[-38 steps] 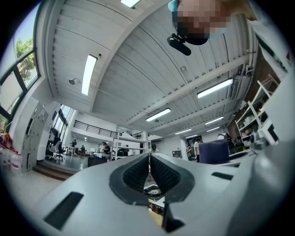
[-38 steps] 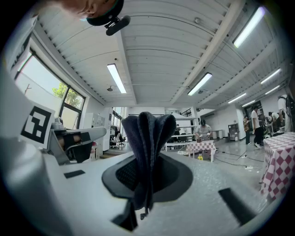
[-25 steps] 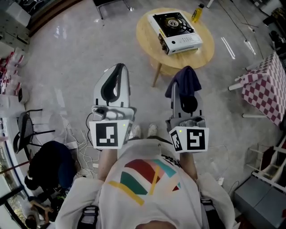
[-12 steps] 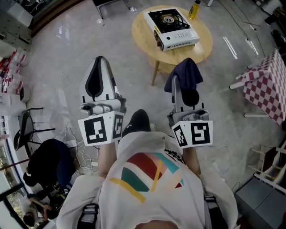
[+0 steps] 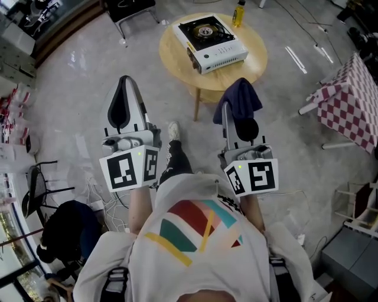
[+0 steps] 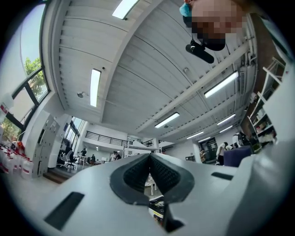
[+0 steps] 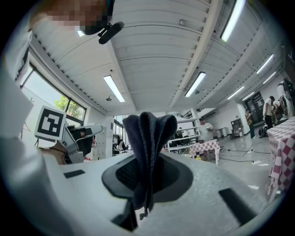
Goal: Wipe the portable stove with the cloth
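Our right gripper [image 5: 234, 121] is closed tight on a dark blue, floppy cloth [image 5: 238, 99]. In the right gripper view the folded cloth [image 7: 147, 133] stands up out of the pinched black pads of that gripper [image 7: 148, 177] and hangs over its tip. Our left gripper [image 5: 125, 88] is closed too, but it holds nothing. In the left gripper view its black pads [image 6: 138, 174] meet at the tip with only air between them. The thing we must clean, a white portable stove with a black top and a round burner [image 5: 209, 42], sits on a round, light wood table [image 5: 177, 62] in front of us. It is well apart from both grippers. A small yellow bottle [image 5: 238, 12] stands just behind it, near the table's far edge. A second ago the stove and table sat more to the upper right of the head view, and now they are closer to the middle. Our left gripper has moved a bit to the left. One white shoe [image 5: 173, 130] now reaches out in front, where two shoes stood side by side before. We think this means we are walking up to the table. No wiping has begun, because the cloth does not touch the stove yet.
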A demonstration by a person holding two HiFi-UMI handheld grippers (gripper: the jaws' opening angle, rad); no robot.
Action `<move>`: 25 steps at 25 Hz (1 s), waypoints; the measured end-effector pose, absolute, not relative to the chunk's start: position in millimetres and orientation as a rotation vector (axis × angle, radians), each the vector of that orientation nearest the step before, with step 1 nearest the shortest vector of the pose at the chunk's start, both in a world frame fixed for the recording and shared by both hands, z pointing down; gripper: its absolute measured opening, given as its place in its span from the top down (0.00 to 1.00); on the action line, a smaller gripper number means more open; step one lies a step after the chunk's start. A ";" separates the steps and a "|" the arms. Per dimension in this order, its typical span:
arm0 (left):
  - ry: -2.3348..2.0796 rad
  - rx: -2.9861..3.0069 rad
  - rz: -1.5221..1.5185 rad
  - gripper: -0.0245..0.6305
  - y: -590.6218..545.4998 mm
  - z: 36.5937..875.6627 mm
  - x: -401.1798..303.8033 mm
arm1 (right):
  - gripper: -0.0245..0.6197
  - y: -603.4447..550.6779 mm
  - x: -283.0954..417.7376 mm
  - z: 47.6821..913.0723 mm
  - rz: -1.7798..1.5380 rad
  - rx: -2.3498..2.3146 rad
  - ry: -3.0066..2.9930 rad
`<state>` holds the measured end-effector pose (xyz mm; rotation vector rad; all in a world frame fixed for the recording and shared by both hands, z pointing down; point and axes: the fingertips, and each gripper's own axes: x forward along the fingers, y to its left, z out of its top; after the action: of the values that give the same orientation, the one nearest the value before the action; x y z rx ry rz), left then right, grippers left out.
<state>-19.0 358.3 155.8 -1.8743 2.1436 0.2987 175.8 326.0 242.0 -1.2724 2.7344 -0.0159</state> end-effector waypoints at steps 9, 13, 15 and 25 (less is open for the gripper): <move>2.112 -1.926 0.335 0.95 311.5 160.1 -28.0 | 0.91 287.1 168.5 245.0 0.032 -1.347 2.733; 2.137 -1.947 0.339 0.95 285.4 172.4 -51.7 | 0.91 263.3 146.6 253.2 0.033 -1.359 2.758; 2.151 -1.956 0.339 0.95 269.6 177.8 -64.4 | 0.91 248.3 136.6 255.8 0.036 -1.373 2.764; 2.146 -2.063 0.327 0.95 144.9 189.4 -139.5 | 0.91 131.0 67.5 257.0 0.012 -1.490 2.761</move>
<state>-139.5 144.9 189.4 -2.0628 2.1457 0.3267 67.5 131.0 257.0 -1.4896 2.7607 0.0118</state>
